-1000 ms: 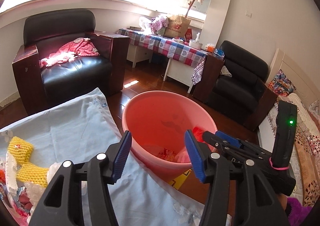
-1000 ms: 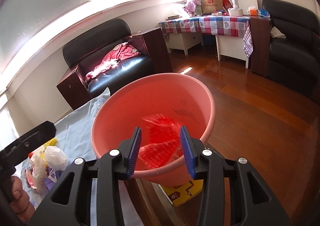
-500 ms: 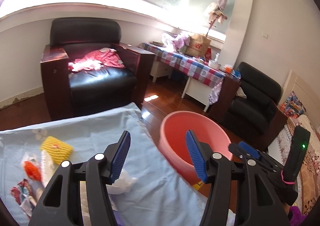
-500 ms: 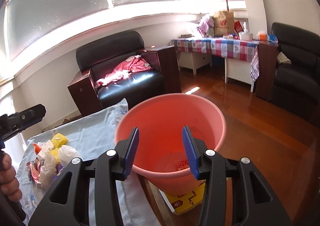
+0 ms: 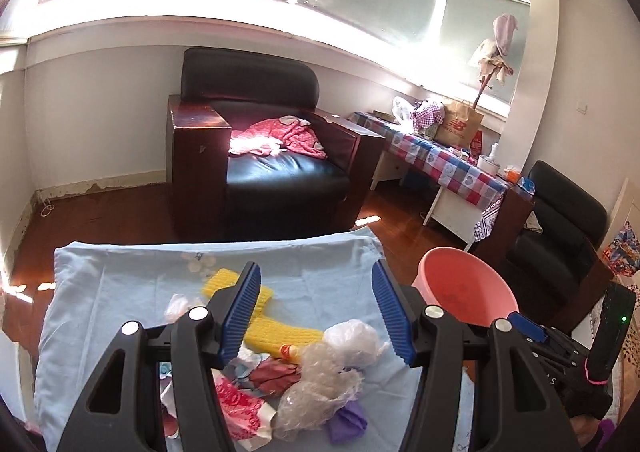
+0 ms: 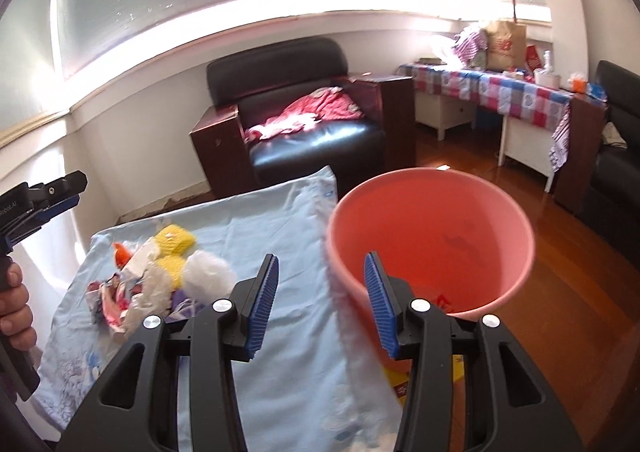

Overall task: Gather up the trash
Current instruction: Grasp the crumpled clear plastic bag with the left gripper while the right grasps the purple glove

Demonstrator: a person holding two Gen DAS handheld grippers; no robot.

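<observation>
Right now your left gripper (image 5: 316,312) hangs over the trash pile (image 5: 296,368) with its jaws wide apart and nothing between them. Your right gripper (image 6: 322,304) is about half open and also holds nothing; its jaws have just been opening, over the gap between the table (image 6: 280,220) and the pink bucket (image 6: 432,236).

The pile lies on the pale blue cloth toward the table's near left. A yellow foam net (image 5: 280,328) runs lengthwise from far left to near right, with a white crumpled bag (image 5: 354,338) at its right end and clear plastic wrap (image 5: 316,384) nearer you. Red printed wrappers (image 5: 236,400) sit partly behind the left jaw, so their outline is hard to judge.

The bucket stands upright just off the table's right edge, with some red scraps at its bottom. A black armchair (image 5: 272,156) stands beyond the far edge, well apart. The cloth right of the pile is bare.
</observation>
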